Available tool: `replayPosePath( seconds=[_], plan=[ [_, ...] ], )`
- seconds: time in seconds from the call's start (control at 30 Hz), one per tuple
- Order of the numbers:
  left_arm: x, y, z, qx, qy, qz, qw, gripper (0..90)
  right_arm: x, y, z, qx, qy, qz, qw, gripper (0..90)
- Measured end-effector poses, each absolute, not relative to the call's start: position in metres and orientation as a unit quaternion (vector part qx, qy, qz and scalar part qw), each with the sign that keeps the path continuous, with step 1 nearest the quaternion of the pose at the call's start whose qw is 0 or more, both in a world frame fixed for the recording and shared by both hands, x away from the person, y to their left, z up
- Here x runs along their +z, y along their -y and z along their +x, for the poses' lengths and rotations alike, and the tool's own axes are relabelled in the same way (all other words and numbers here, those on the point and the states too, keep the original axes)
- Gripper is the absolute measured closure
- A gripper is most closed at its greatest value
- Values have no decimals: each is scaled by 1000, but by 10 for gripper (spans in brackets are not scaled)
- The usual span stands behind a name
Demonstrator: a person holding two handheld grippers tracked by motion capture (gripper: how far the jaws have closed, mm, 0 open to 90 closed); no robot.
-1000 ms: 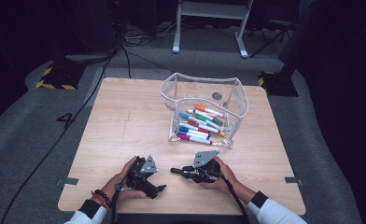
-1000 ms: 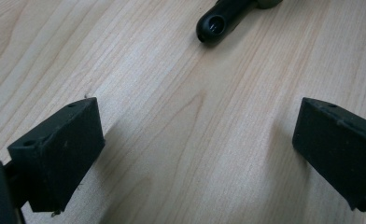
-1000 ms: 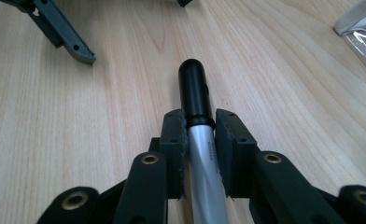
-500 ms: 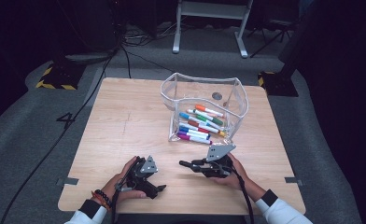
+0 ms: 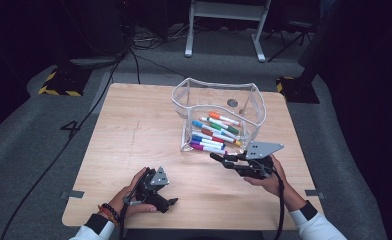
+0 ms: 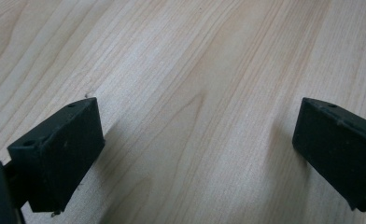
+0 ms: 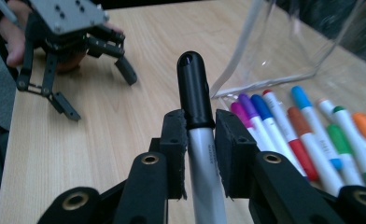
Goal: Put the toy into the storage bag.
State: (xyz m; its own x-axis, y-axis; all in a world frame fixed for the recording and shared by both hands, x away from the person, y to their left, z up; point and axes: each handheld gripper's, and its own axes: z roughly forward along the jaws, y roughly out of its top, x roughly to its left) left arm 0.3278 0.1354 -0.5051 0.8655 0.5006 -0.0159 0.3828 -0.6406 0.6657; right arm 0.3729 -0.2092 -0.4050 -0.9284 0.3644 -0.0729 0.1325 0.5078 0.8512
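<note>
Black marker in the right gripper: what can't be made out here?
- Black marker: right gripper view, its rear end is cut off by the bottom edge; barrel print is too blurred to read.
- High view: marker is too small, hidden by the right gripper.
- Pouch far wall: dark round item, too small to identify.

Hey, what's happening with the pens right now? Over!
Right gripper shut on black marker, beside clear pouch. Left gripper open on table. Path clear.
</note>
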Motion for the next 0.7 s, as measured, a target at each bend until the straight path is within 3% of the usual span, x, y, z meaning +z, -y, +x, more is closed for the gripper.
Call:
replayPosePath(
  seconds=[0.7],
  plan=[
    [-505, -135, 328, 85, -245, 902, 346, 22, -301, 233, 394, 503, -832, 146, 183, 744]
  ],
)
